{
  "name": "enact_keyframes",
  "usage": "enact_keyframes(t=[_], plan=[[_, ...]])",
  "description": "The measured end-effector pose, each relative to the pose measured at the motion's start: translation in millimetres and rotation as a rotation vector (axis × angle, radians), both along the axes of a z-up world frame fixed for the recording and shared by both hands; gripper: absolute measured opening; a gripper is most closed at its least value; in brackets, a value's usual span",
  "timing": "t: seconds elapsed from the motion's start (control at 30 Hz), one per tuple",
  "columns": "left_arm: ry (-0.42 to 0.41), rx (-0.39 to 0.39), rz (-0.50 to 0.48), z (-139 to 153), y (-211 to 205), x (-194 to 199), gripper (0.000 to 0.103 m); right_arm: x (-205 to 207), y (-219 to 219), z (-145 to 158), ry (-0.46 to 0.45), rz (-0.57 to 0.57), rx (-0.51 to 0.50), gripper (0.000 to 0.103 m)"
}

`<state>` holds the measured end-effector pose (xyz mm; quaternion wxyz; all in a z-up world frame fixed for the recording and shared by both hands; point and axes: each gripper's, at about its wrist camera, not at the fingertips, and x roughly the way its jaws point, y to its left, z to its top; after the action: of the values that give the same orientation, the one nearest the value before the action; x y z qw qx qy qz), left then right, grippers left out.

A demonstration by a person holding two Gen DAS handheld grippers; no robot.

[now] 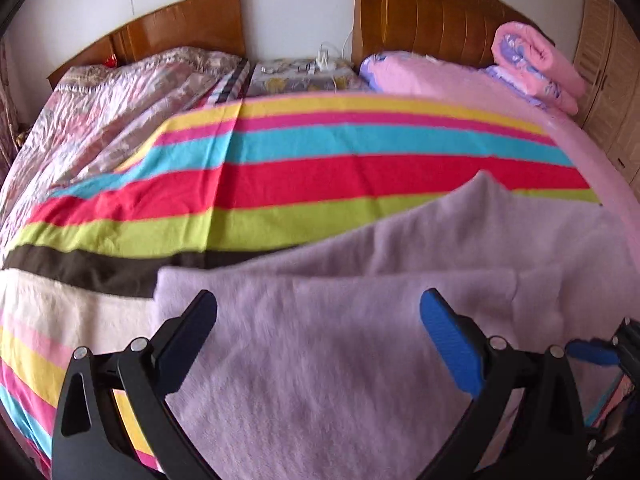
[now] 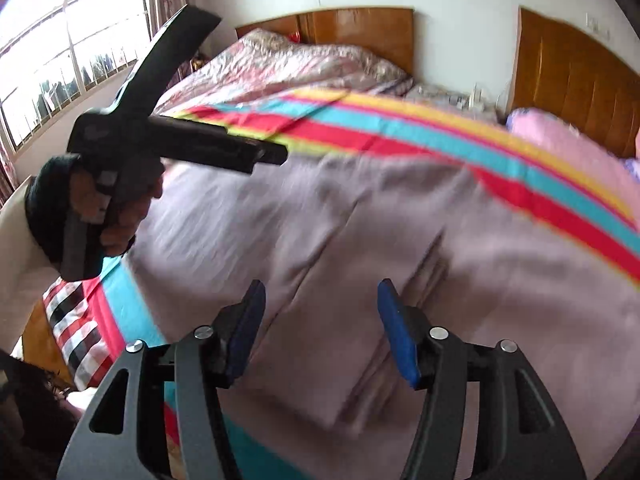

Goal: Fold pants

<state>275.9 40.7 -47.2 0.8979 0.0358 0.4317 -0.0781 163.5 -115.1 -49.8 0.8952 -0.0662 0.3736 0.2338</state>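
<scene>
While hovering over the lilac pants (image 1: 340, 360), left gripper (image 1: 320, 336) spread wide and pinching nothing, the cloth lying flat near the striped blanket's (image 1: 280, 168) near edge, presumably ready for smoothing. From the right wrist: right gripper (image 2: 320, 320) likewise parted above the pants (image 2: 380, 240), clamping nothing, probably freeing a finished fold.

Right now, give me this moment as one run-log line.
pants: lavender, flat on striped blanket | left tool: open, over pants | right tool: open, nothing between pads
</scene>
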Motion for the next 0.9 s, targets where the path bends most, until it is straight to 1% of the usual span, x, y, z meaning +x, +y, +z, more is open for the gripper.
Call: enact_keyframes(t=[0.07, 0.1, 0.17, 0.2, 0.23, 0.27, 0.3, 0.33, 0.43, 0.47, 0.53, 0.63, 0.67, 0.7, 0.73, 0.77, 0.8, 0.87, 0.9], plan=[[-0.019, 0.034, 0.017, 4.2, 0.5, 8.7, 0.102, 17.2, 3.5, 3.7, -0.005, 0.012, -0.021, 0.06], [-0.01, 0.049, 0.033, 1.9, 1.8, 14.5, 0.102, 26.9, 6.2, 0.3, 0.006, 0.024, -0.032, 0.061], [0.046, 0.061, 0.061, -10.2, 6.7, 28.0, 0.102, 45.2, 10.5, -13.5, 0.049, 0.018, -0.083, 0.062], [0.069, 0.068, 0.077, -18.9, 10.0, 33.5, 0.102, 52.9, 10.4, -22.1, 0.073, 0.017, -0.094, 0.063], [0.079, 0.07, 0.084, -25.1, 12.4, 36.1, 0.102, 54.8, 9.4, -24.7, 0.07, 0.02, -0.081, 0.064], [0.072, 0.068, 0.079, -33.8, 14.4, 37.2, 0.102, 54.3, 8.3, -25.0, 0.066, 0.023, -0.068, 0.065], [0.038, 0.063, 0.073, -35.5, 15.4, 34.6, 0.102, 52.1, 7.8, -25.2, 0.066, 0.024, -0.064, 0.065], [0.026, 0.062, 0.07, -36.7, 17.0, 32.0, 0.102, 50.3, 6.3, -24.7, 0.066, 0.022, -0.058, 0.065], [0.019, 0.066, 0.077, -35.4, 16.0, 30.9, 0.102, 42.1, -2.6, -17.1, 0.047, -0.017, -0.026, 0.064], [0.002, 0.08, 0.096, -32.1, 15.0, 27.4, 0.102, 38.8, -7.0, -13.2, 0.037, -0.04, -0.022, 0.066], [-0.05, 0.097, 0.123, -20.7, 11.9, 16.6, 0.102, 33.1, -16.2, -7.6, 0.018, -0.082, -0.042, 0.074], [-0.125, 0.032, 0.118, 7.7, 1.0, -7.0, 0.102, 20.0, -41.1, -0.7, -0.003, -0.159, -0.047, 0.075], [-0.133, -0.013, 0.103, 15.6, -7.1, -15.1, 0.102, 12.9, -52.9, 0.9, -0.007, -0.189, -0.035, 0.076], [-0.123, -0.057, 0.068, 19.8, -19.0, -21.5, 0.102, 7.0, -63.9, 1.7, -0.008, -0.217, -0.024, 0.076], [-0.11, -0.082, 0.023, 21.9, -30.5, -26.1, 0.102, 2.8, -73.3, 1.9, -0.012, -0.246, -0.02, 0.076], [-0.1, -0.093, -0.048, 22.3, -50.0, -32.8, 0.102, -3.2, -84.4, 1.7, -0.015, -0.284, -0.024, 0.076], [-0.099, -0.082, -0.098, 20.9, -65.9, -37.5, 0.102, -7.4, -93.2, 1.3, -0.014, -0.312, -0.028, 0.078], [-0.1, -0.037, -0.185, 12.2, -98.1, -46.2, 0.102, -18.5, -109.2, -4.2, -0.003, -0.35, -0.027, 0.082], [-0.094, -0.016, -0.207, 6.1, -109.0, -47.6, 0.102, -22.9, -116.3, -9.1, 0.008, -0.366, -0.031, 0.084]])
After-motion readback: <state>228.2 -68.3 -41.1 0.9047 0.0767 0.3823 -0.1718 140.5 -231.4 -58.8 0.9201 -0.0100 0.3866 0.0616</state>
